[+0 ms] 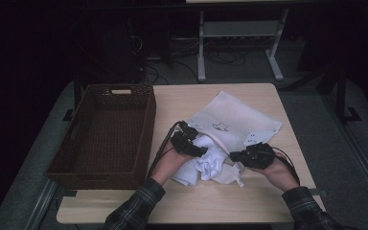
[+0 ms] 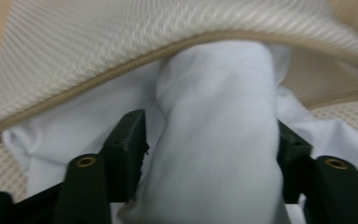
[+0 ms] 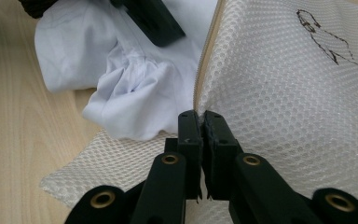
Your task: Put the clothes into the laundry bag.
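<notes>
Cloth [image 2: 214, 140] sits half inside the mesh bag [image 1: 239, 115] on the worktop [image 1: 172, 201]. Left gripper [image 2: 209, 140], jaws apart around cloth, should push deeper; right gripper [image 3: 201, 122], clamped on bag's edge, should hold it taut.

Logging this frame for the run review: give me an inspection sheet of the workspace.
Surface: light wood table, bare around the work.
Job's things: white garment bunched at the zipper mouth of a mesh laundry bag, partly inside.
Clutter: dark wicker basket on the table's left side, nothing seen in it.
Grippers: left gripper has a fold of the garment between its jaws, which stand apart; the pads do not clearly press. Right gripper is shut on the bag's edge by the zipper.
Cables: one trails from each gripper; more lie on the floor behind.
Surroundings: dim room, white desk frame beyond the table.
</notes>
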Motion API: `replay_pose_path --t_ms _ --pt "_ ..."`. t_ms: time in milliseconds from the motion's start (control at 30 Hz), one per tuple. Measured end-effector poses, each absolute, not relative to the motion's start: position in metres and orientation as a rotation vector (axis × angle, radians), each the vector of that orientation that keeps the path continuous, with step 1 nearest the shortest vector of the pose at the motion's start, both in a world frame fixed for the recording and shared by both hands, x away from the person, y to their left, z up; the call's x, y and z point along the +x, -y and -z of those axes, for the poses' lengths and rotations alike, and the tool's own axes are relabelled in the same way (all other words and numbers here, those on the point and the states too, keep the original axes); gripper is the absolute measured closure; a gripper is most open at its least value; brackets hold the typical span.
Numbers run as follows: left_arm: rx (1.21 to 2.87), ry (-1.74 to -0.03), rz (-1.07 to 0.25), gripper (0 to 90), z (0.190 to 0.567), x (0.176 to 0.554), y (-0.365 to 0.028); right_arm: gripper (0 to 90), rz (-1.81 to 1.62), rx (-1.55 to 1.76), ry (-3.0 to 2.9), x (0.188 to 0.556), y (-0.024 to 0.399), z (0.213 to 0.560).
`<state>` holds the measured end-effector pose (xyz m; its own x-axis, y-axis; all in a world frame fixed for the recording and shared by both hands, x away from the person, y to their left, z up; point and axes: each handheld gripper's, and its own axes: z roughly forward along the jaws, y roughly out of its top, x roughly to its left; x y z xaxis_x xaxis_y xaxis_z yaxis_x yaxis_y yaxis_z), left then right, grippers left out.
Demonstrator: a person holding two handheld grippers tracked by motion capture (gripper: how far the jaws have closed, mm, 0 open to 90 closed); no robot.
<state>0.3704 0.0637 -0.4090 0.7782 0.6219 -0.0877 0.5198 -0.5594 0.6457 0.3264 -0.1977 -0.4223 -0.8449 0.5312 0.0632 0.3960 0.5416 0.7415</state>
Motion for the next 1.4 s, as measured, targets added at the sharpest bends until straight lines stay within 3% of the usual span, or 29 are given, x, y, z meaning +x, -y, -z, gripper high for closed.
replay_pose_path --t_ms 433,633,1000,1200,1400 --pt "2.238 -0.736 -0.120 36.2 0.379 0.320 -0.079 85.0 -1.182 0.810 -2.623 0.327 0.198 0.424" --pt "2.297 -0.669 -0.054 37.6 0.398 0.299 -0.066 85.0 -1.181 0.805 -2.626 0.328 0.198 0.424" --pt "2.391 -0.664 -0.029 37.9 0.437 0.302 -0.055 85.0 -1.172 0.791 -2.637 0.328 0.198 0.426" --pt "2.422 -0.645 -0.063 44.7 0.447 0.304 -0.051 85.0 -1.165 0.791 -2.642 0.327 0.198 0.426" --pt "2.461 -0.625 -0.154 68.9 0.453 0.304 -0.046 85.0 -1.162 0.793 -2.643 0.327 0.197 0.427"
